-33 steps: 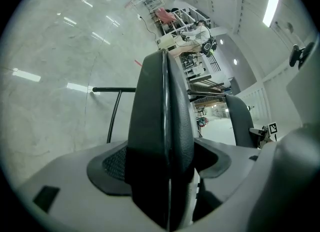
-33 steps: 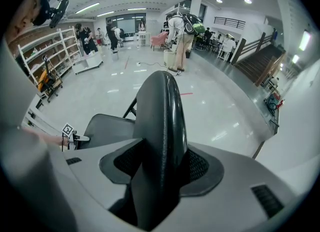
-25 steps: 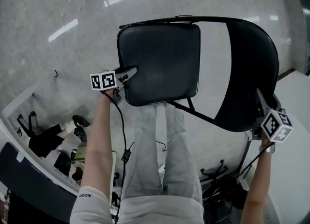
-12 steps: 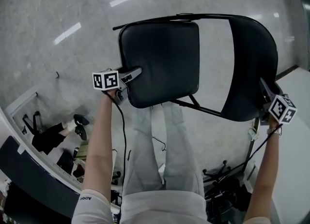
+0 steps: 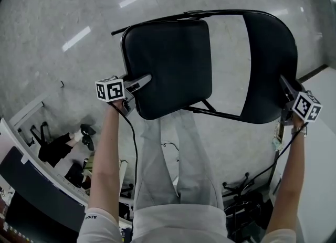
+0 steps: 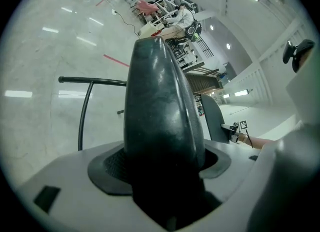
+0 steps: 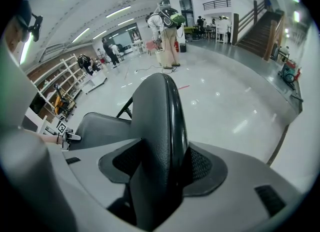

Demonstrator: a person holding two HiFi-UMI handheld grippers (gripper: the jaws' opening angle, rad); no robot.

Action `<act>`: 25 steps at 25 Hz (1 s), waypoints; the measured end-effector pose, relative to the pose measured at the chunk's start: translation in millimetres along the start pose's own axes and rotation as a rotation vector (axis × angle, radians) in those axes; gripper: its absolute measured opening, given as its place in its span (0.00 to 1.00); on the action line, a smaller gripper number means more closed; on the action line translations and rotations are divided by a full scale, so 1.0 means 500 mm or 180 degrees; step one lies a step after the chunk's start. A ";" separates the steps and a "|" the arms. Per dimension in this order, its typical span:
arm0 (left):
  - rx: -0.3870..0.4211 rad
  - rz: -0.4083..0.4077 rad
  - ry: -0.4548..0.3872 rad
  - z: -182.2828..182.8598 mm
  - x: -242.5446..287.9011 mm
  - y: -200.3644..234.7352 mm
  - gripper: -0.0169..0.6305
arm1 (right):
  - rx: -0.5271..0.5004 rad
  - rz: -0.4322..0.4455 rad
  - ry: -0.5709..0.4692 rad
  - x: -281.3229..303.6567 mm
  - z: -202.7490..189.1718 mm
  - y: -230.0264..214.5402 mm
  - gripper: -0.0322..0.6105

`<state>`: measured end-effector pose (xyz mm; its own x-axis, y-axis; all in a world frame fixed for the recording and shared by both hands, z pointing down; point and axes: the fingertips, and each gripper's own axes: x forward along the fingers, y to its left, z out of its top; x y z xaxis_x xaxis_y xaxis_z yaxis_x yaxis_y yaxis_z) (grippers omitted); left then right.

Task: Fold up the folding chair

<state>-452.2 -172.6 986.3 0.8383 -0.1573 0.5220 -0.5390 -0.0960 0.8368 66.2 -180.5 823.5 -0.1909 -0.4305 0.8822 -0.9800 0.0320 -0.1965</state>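
Left gripper [image 5: 144,80], seat [image 5: 169,61] (right gripper [image 5: 284,82]; backrest [image 5: 268,53])

Left gripper [image 6: 164,166] is clamping the edge of the folding chair's black padded seat [image 6: 160,100], with a jaw pressing in from each side. The seat is rising straight up the middle and hogging most of the shot. A thin black frame tube [image 6: 90,80] is sticking out to the left over the shiny floor [image 6: 40,50]. Further back on the right, the backrest [image 6: 214,121] is peeking out, with the right gripper [image 6: 227,127] sitting right at its edge.
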 end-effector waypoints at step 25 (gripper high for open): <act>-0.0114 0.1350 0.0387 -0.003 0.152 -0.205 0.52 | 0.0037 -0.0315 0.0052 -0.119 0.048 -0.106 0.42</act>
<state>-333.2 -173.2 940.6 0.5481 -0.0585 0.8344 -0.8362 -0.0135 0.5483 131.0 -178.2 771.0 -0.0942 -0.4164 0.9043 -0.9934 -0.0205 -0.1129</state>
